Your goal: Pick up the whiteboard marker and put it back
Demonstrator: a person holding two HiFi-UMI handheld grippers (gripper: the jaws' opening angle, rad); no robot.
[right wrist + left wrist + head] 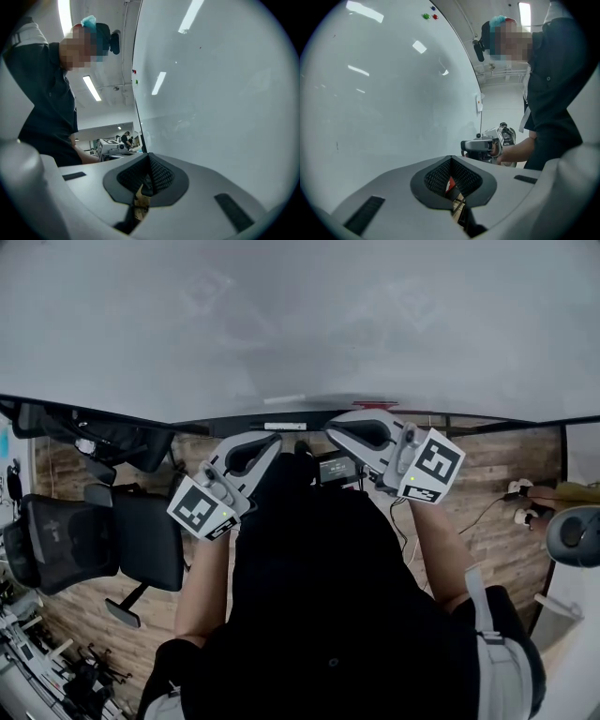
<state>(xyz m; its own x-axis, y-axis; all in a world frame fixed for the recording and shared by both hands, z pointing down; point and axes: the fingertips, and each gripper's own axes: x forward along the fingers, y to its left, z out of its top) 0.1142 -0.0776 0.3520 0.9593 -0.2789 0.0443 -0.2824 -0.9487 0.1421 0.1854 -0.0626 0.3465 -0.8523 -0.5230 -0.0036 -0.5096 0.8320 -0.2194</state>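
A white whiteboard marker (284,426) lies along the ledge at the whiteboard's (300,315) lower edge, and a red item (375,404) sits further right on that edge. My left gripper (272,442) is held just below the marker, tip toward the board, jaws shut with nothing between them. My right gripper (337,430) hangs beside it, also shut and empty. In the left gripper view the pads (440,176) meet and the right gripper (487,146) shows beyond. In the right gripper view the pads (159,176) meet in front of the board (225,93).
A black office chair (103,540) stands on the wood floor at the left. Cables and plugs (520,498) lie on the floor at the right. Small green (425,16) and red (435,17) magnets stick high on the board. The person's dark torso (328,615) fills the lower middle.
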